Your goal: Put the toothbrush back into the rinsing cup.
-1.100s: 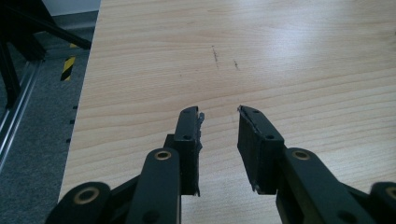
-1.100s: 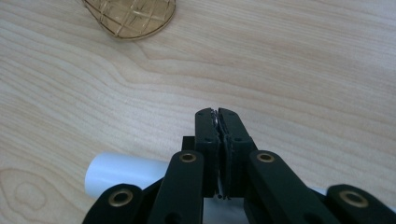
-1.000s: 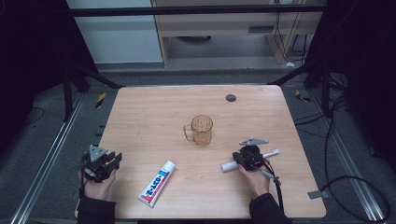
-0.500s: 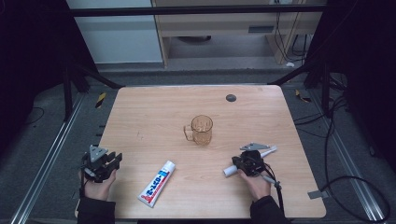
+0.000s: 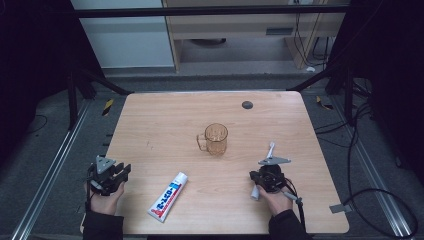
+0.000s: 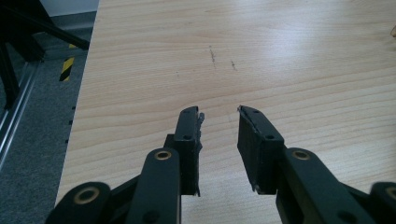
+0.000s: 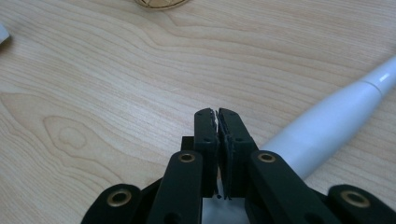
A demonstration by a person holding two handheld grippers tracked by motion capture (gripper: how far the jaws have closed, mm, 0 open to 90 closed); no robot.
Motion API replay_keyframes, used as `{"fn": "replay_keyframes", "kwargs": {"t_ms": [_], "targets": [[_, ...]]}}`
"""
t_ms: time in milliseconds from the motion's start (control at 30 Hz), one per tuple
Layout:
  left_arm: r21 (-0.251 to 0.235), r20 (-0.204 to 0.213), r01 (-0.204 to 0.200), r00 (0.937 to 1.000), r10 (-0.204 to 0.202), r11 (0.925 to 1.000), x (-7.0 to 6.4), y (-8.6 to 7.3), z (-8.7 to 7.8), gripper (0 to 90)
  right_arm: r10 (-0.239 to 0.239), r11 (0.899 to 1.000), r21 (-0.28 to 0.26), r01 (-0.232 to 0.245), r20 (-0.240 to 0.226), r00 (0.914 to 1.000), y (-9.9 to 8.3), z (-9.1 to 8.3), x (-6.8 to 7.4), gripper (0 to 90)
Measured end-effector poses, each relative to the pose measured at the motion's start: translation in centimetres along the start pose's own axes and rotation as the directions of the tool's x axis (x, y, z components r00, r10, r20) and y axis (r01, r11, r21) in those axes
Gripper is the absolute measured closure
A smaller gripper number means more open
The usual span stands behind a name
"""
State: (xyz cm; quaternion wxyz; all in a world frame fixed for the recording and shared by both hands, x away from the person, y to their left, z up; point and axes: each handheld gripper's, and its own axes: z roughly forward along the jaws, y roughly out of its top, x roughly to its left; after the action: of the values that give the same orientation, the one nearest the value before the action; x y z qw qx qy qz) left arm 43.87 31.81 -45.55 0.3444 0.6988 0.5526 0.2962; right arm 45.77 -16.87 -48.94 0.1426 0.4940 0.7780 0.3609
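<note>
Right gripper (image 7: 217, 114): fingers (image 7: 205, 140) are seen clenched together with no gap and nothing between them. A white toothbrush (image 7: 336, 116) is seen lying on the worktop (image 7: 116, 79) just beside and partly under this gripper, its handle running out to the right in the right gripper view. In the high view its thin end (image 5: 270, 149) is seen pointing far, its thick end near the hand (image 5: 274, 199).

Left gripper (image 6: 219, 123): fingers (image 6: 259, 140) are held released, bare wood seen between them, at the near left edge of the worktop.

An amber mug (image 5: 215, 138) is found at mid-worktop, left and far of the right gripper. A toothpaste tube (image 5: 168, 196) is laid between the two grippers, near edge. A dark round spot (image 5: 247, 104) is noted far off
</note>
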Motion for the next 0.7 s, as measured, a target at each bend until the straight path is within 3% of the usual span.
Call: {"fn": "replay_keyframes", "kwargs": {"t_ms": [700], "targets": [[-0.001, 0.001, -0.001, 1.0000, 0.001, 1.0000, -0.1, 0.0, -0.1, 68.6, 0.009, 1.000, 0.018, -0.008, -0.035, 0.9993, -1.8, -2.2, -0.1, 86.5]]}}
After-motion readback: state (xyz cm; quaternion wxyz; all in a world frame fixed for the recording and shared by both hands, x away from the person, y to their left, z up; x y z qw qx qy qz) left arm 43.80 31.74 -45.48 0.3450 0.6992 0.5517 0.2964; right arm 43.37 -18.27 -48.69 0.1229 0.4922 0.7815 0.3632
